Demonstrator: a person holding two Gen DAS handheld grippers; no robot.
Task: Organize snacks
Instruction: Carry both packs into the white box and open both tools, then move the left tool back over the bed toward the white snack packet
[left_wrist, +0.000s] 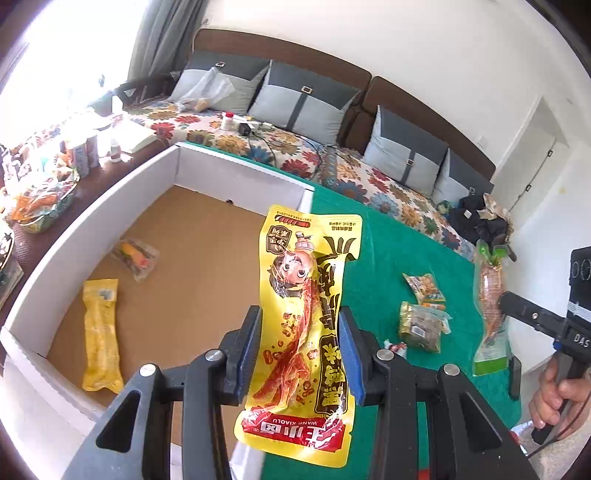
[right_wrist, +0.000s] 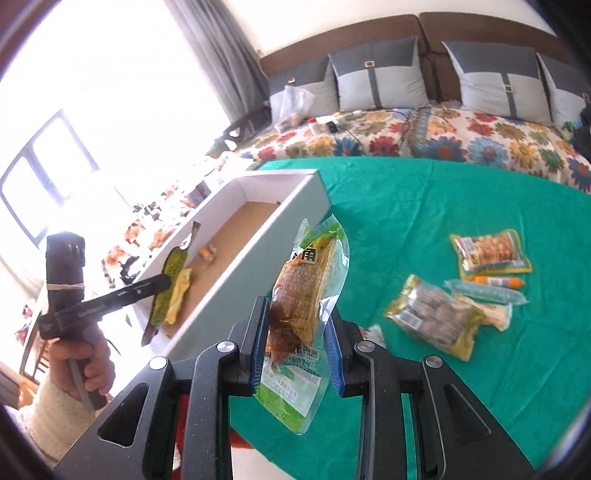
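Note:
My left gripper is shut on a long yellow snack packet with a cartoon face, held above the near corner of the white box. The box's brown floor holds a yellow packet and a small clear packet. My right gripper is shut on a clear-and-green packet of brown meat, raised over the green cloth beside the box. The right gripper also shows in the left wrist view, and the left gripper in the right wrist view.
Several loose snack packets lie on the green cloth to the right, among them a yellow-edged packet and an orange sausage stick. A floral sofa with grey cushions lies behind. A cluttered dark side table stands left of the box.

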